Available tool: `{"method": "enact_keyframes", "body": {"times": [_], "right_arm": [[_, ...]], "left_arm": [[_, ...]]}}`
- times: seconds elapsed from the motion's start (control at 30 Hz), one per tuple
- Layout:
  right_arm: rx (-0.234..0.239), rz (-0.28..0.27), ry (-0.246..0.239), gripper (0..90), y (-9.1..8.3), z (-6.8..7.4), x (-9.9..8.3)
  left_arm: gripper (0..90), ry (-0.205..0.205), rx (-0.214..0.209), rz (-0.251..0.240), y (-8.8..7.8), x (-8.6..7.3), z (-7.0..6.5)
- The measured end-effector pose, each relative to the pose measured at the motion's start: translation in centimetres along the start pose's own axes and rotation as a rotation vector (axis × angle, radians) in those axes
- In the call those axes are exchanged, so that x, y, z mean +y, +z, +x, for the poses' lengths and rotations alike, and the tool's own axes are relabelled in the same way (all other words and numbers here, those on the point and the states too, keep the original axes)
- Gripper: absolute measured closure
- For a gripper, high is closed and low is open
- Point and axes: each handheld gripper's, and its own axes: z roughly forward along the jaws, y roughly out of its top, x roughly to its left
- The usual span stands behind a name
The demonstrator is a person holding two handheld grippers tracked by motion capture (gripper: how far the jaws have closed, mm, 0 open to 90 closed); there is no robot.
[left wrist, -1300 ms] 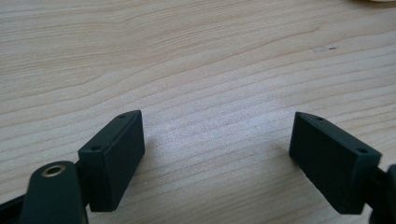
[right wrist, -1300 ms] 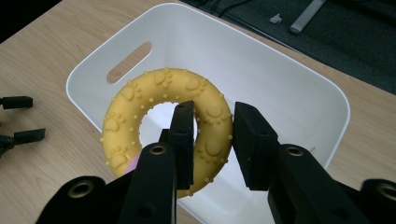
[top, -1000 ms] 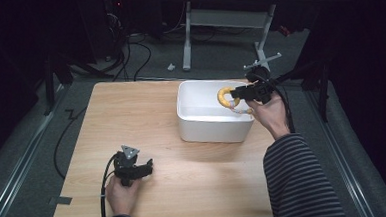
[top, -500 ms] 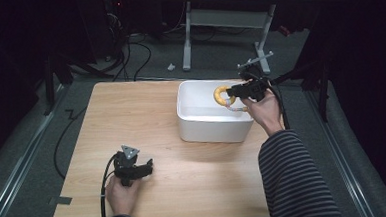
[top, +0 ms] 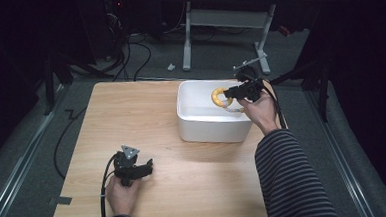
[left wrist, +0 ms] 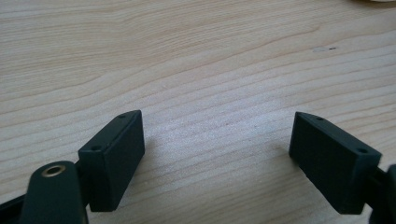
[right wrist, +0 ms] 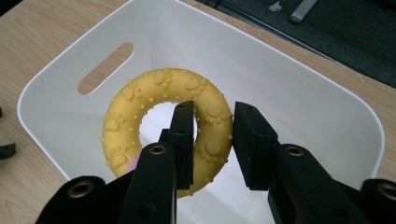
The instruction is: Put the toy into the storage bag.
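Right claw (right wrist: 212,140) clamped on yellow ring toy (right wrist: 140,112), one jaw through its hole, held above white tub (right wrist: 289,79). Paw prints on ring plain in right gripper view. Left claw (left wrist: 217,161) spread wide, empty, low over desk (left wrist: 196,56).

L gripper (left wrist: 217,154) jaws wide — R gripper (right wrist: 212,140) clamped, raised

White bin (top: 209,130) walls hem the yellow ring (top: 219,97); tabletop (top: 131,116) open.
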Motion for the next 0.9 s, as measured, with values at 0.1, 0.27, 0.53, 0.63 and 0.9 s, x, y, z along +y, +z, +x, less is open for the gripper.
{"method": "enact_keyframes", "body": {"times": [0.1, 0.27, 0.53, 0.63, 0.9], "right_arm": [[0.005, 0.001, 0.01, 70.1, 0.4, -0.2, 0.0], [0.005, 0.007, 0.008, 70.1, 0.9, -0.2, -0.1], [0.015, 0.021, 0.01, 70.1, 1.7, -0.3, -0.5], [0.015, 0.028, 0.011, 70.1, 1.9, -0.2, -0.6], [0.034, 0.04, 0.008, 70.0, 2.5, 0.1, -1.0]], "left_arm": [[18.4, 0.0, 0.0, 0.0, 0.0, 0.0, 0.0], [18.4, 0.0, 0.0, 0.0, 0.0, 0.0, 0.0], [18.4, 0.0, 0.0, 0.0, 0.0, 0.0, 0.0], [18.4, 0.0, 0.0, 0.0, 0.0, 0.0, 0.0], [18.4, 0.0, 0.0, 0.0, 0.0, 0.0, 0.0]]}}
